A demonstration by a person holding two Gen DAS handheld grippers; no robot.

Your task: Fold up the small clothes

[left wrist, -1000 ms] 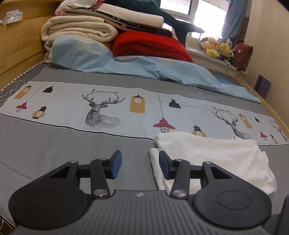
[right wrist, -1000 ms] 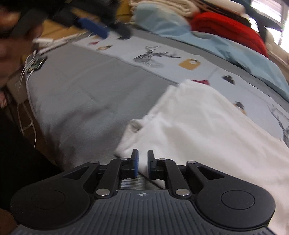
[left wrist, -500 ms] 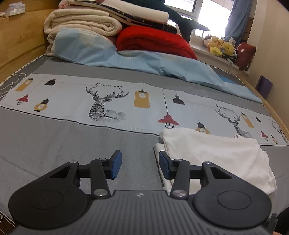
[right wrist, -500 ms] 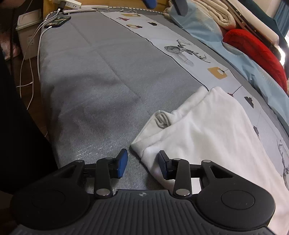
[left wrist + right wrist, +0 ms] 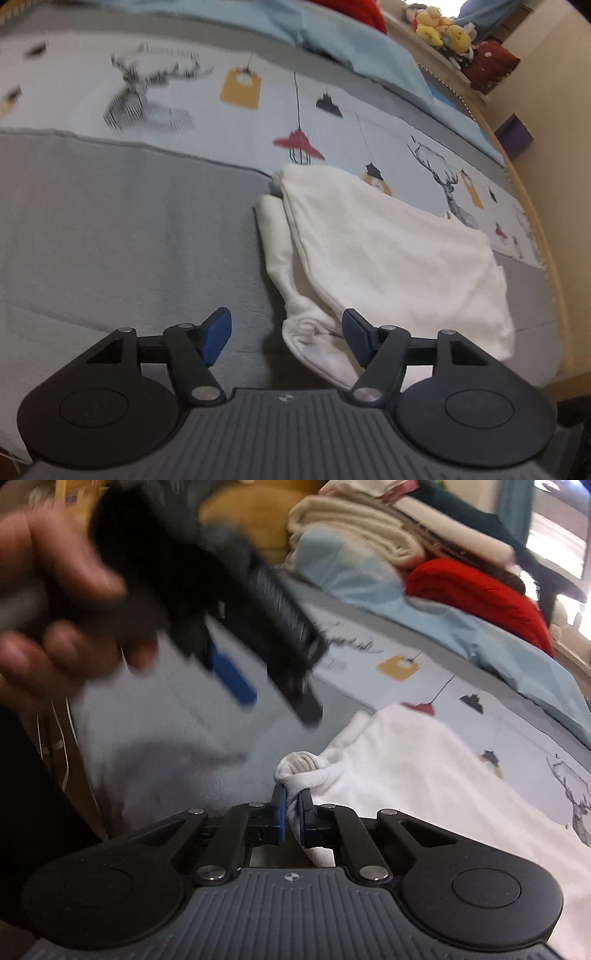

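On a bed [image 5: 110, 240] spread with a grey cover and a pale band printed with deer and lamps, a white garment [image 5: 388, 251] lay partly folded, near the bed's front edge and to the right in the left wrist view. The right claw [image 5: 290, 814] had just closed its blue pads on a rolled corner of the cloth, the white fabric pinched between them. The left claw [image 5: 286, 338], its jaws just widened and standing well apart, hung over the bunched end of the same garment with the cloth lying between the pads but not pressed by either. In the right wrist view that left claw showed as a dark blur above the grey cover, held in the person's hand [image 5: 55, 602].

The step in hand appeared to be taking hold of the garment's near edge at two points before another fold. The next move would likely call for the left claw to settle lower and close on the bunched end, so that both corners could be lifted together and carried across the cloth without the layers slipping apart.
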